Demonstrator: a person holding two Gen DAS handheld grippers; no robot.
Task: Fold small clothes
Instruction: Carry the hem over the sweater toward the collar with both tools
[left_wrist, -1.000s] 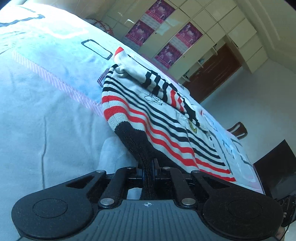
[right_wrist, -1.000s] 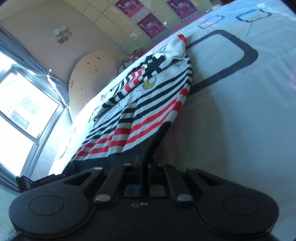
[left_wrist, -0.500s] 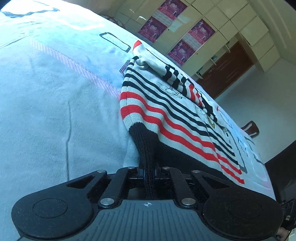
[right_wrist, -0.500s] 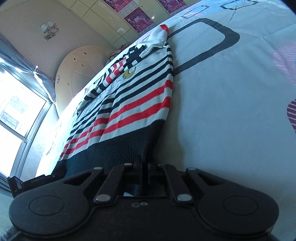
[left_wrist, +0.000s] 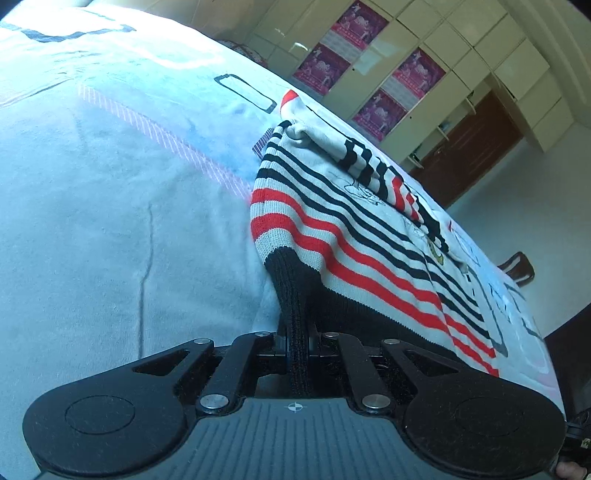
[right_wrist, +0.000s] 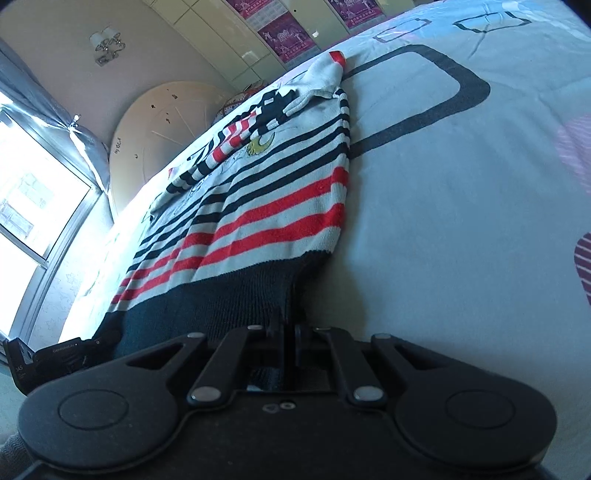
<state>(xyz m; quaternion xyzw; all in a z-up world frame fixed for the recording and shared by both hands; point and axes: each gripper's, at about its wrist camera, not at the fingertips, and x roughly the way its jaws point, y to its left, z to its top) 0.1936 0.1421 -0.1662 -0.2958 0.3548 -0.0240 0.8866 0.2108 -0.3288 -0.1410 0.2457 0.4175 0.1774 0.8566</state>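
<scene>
Both grippers clamp the striped sweater's (left_wrist: 354, 236) black hem. Left gripper (left_wrist: 297, 332) and right gripper (right_wrist: 286, 325) pinch opposite corners above the bedsheet (left_wrist: 110, 206).

Both wrist views low, close, facing along bed (left_wrist: 110, 221); share sweater (left_wrist: 351, 229).

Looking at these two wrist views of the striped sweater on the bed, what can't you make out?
- Left gripper fingertips: left wrist view, buried in the sweater hem.
- Right gripper fingertips: right wrist view, hidden by the hem.
- Sweater's chest drawing: both views, partly under the folded sleeve, too small.
- Person's hands: behind the cameras, cut off.
- Wardrobe posters: too small.
</scene>
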